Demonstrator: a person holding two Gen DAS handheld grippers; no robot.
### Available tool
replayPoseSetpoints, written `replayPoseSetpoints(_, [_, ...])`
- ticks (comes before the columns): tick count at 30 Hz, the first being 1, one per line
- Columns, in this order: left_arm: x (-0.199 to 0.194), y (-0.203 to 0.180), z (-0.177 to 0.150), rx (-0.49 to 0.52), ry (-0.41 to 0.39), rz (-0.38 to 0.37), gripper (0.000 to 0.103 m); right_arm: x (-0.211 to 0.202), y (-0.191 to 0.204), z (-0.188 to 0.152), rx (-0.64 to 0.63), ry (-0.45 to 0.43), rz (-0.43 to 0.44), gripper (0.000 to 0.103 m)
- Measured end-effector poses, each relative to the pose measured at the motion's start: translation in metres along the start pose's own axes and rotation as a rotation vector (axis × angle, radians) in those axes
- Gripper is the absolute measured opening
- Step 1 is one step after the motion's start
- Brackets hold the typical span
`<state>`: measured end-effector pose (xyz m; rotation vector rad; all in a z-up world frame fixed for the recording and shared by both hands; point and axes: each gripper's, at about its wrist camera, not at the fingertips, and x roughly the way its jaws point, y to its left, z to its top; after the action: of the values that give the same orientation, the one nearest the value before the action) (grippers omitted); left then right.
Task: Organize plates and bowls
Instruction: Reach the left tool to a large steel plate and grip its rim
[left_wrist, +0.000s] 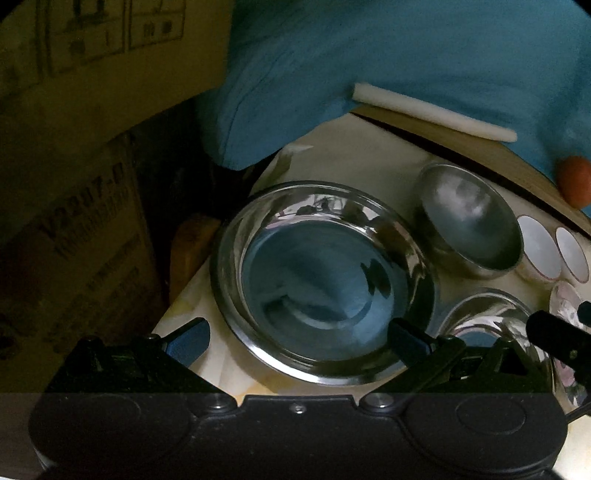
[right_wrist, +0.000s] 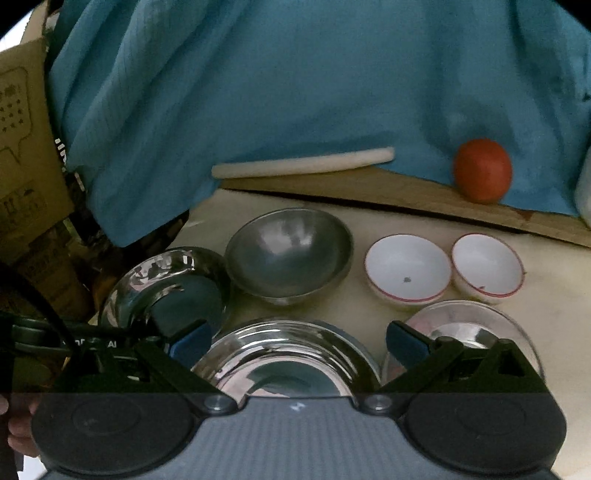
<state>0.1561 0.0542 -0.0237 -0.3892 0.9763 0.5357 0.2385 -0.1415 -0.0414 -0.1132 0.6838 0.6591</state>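
My left gripper (left_wrist: 299, 339) is open over a shiny steel plate (left_wrist: 321, 280) at the table's left corner; the plate lies between its fingers, apart from them. My right gripper (right_wrist: 299, 341) is open above a second steel plate (right_wrist: 288, 362), which also shows in the left wrist view (left_wrist: 495, 325). The first plate shows at the left in the right wrist view (right_wrist: 166, 288). A dull steel bowl (right_wrist: 288, 254) (left_wrist: 469, 218) stands behind them. Two white red-rimmed bowls (right_wrist: 408, 267) (right_wrist: 487, 264) stand to its right. A glass dish (right_wrist: 465, 325) sits under my right finger.
A cream table (right_wrist: 554, 332) carries everything. A blue cloth (right_wrist: 295, 92) hangs behind, with a white foam strip (right_wrist: 303, 162), a cardboard sheet (right_wrist: 369, 188) and an orange ball (right_wrist: 482, 170). Cardboard boxes (left_wrist: 74, 240) stand left of the table edge.
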Motion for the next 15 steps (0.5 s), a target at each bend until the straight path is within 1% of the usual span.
replayPoseSetpoints(3, [0.003, 0.001, 0.001, -0.022, 0.006, 0.0, 0.1, 0.006, 0.0, 0.001, -0.001, 0.009, 0.014, 0.103])
replayPoseSetpoints(7, [0.006, 0.001, 0.002, -0.039, 0.015, 0.011, 0.095, 0.014, 0.0, 0.006, -0.006, 0.023, 0.037, 0.102])
replayPoseSetpoints(9, [0.005, 0.0, 0.002, -0.058, 0.008, 0.022, 0.095, 0.018, 0.0, 0.008, -0.007, 0.035, 0.059, 0.099])
replayPoseSetpoints(11, [0.004, 0.0, 0.002, -0.077, 0.008, 0.041, 0.089, 0.021, -0.001, 0.009, -0.015, 0.049, 0.091, 0.097])
replayPoseSetpoints(13, [0.003, 0.0, 0.001, -0.102, 0.007, 0.05, 0.087, 0.026, -0.002, 0.012, -0.021, 0.066, 0.12, 0.092])
replayPoseSetpoints(14, [0.004, 0.0, 0.001, -0.112, 0.011, 0.053, 0.084, 0.027, -0.002, 0.014, -0.022, 0.074, 0.135, 0.091])
replayPoseSetpoints(15, [0.003, 0.0, 0.0, -0.122, 0.013, 0.057, 0.083, 0.029, -0.003, 0.015, -0.027, 0.08, 0.153, 0.09])
